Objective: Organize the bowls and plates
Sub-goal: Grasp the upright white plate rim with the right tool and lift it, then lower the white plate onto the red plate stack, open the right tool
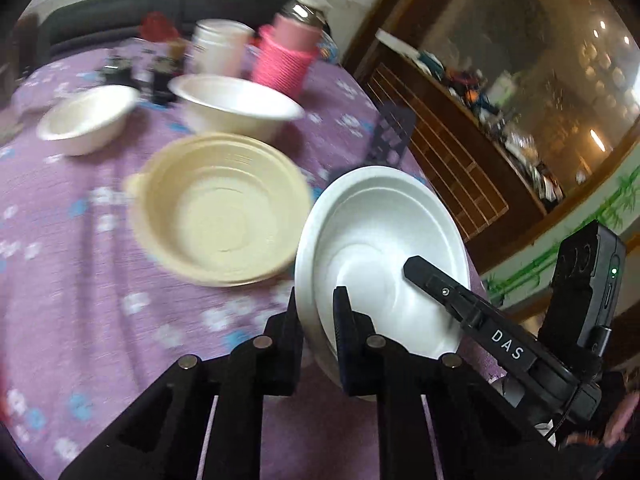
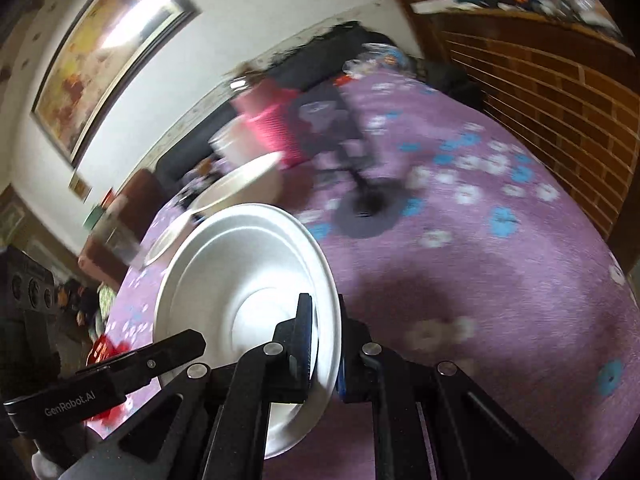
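Legibly, "DAS" on right gripper, "GenRobot.AI" on left gripper — blurred otherwise

Home: framed painting, floral tablecloth

White bowl, cream bowl, purple tablecloth with white and blue flowers

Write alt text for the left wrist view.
The left gripper is shut on the rim of a white foam bowl, which the right gripper also reaches into. Beyond them, a beige plastic bowl and two more white bowls sit on a purple flowered tablecloth.
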